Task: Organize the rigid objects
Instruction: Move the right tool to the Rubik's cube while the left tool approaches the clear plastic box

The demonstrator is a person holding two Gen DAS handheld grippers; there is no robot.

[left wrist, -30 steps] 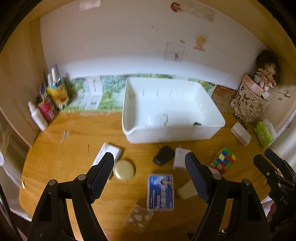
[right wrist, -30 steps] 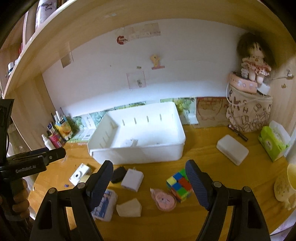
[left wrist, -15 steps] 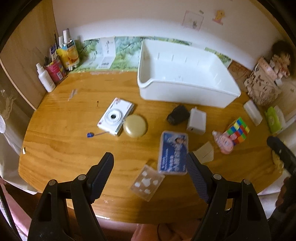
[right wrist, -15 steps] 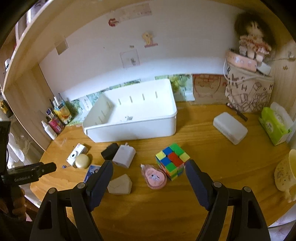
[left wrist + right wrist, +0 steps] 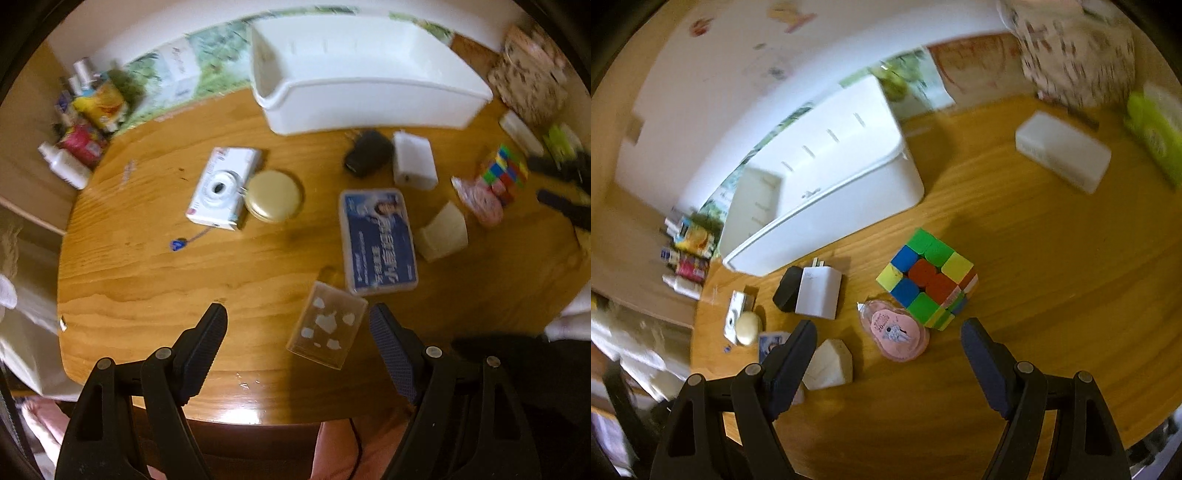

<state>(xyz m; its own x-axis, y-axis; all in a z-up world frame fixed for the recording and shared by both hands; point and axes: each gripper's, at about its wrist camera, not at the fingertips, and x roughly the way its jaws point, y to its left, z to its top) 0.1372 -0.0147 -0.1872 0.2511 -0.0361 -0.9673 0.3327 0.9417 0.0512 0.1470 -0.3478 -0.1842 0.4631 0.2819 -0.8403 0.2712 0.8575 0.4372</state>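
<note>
Clear plastic is showing between the wide-spread fingers of the left gripper (image 5: 297,332): the transparent case (image 5: 327,335) is lying near the table (image 5: 147,266) edge, well short of the white bin (image 5: 369,107). A skewed pinch is risking sliding it off. The right gripper (image 5: 888,349), equally wide, is hovering over the pink disc (image 5: 895,334).

Both wrist views downward, table (image 5: 147,266) shared

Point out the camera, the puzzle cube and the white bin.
camera (image 5: 224,188): left wrist view, front face near lens.
puzzle cube (image 5: 929,277): right wrist view, top face.
white bin (image 5: 369,103): left wrist view, front wall.
</note>
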